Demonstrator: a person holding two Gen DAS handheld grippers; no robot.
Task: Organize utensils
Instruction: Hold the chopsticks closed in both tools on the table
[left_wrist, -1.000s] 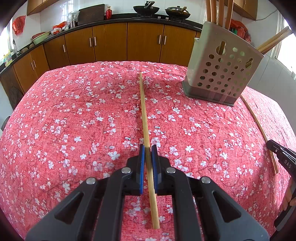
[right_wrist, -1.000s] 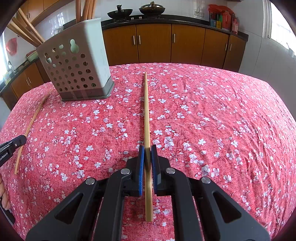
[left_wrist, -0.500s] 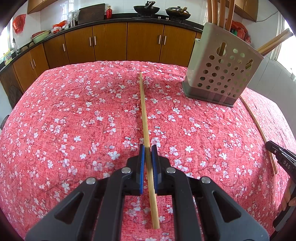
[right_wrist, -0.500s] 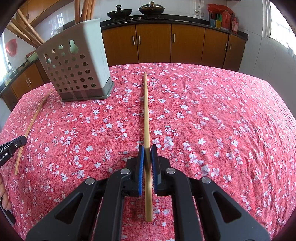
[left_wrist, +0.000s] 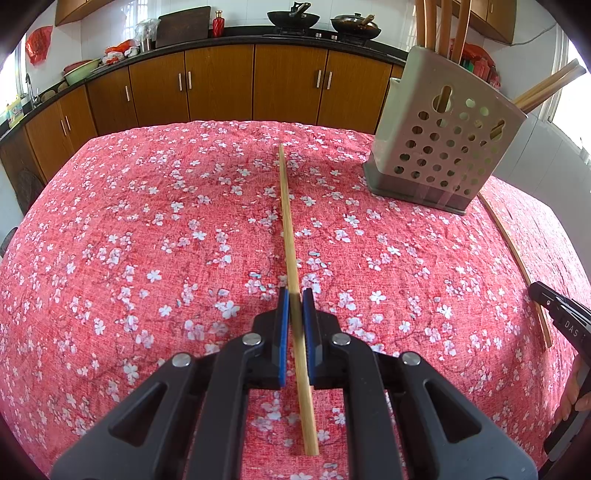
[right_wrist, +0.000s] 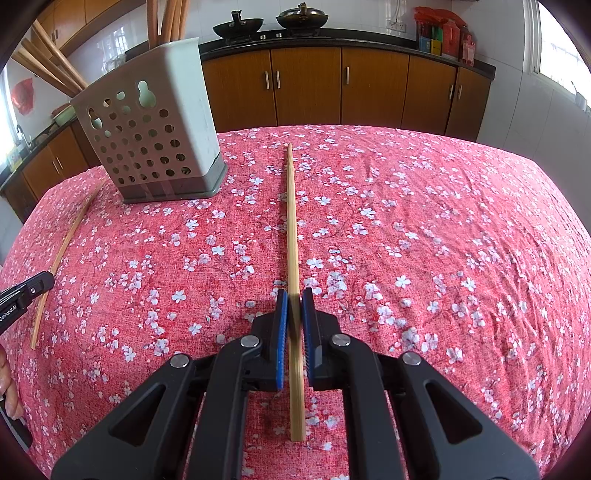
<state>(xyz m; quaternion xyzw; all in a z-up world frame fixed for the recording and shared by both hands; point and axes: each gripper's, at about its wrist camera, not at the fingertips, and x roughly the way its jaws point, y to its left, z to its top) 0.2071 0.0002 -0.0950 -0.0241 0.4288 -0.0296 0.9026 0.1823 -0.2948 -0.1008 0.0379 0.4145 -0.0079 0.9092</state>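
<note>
My left gripper (left_wrist: 294, 300) is shut on a long bamboo chopstick (left_wrist: 288, 229) that points forward over the red floral tablecloth. My right gripper (right_wrist: 294, 298) is shut on another bamboo chopstick (right_wrist: 291, 221) in the same way. A perforated grey utensil holder (left_wrist: 439, 147) with several wooden utensils stands at the far right in the left wrist view, and at the far left in the right wrist view (right_wrist: 147, 136). Each gripper's tip shows at the edge of the other's view.
A thin bamboo skewer (left_wrist: 517, 258) lies on the cloth beside the holder, also seen in the right wrist view (right_wrist: 62, 251). The table (left_wrist: 129, 240) ends at the far side, with brown kitchen cabinets (left_wrist: 221, 85) and a counter behind.
Both grippers keep hold of their chopsticks. The views have shifted only slightly; the holder sits a little nearer in each.
</note>
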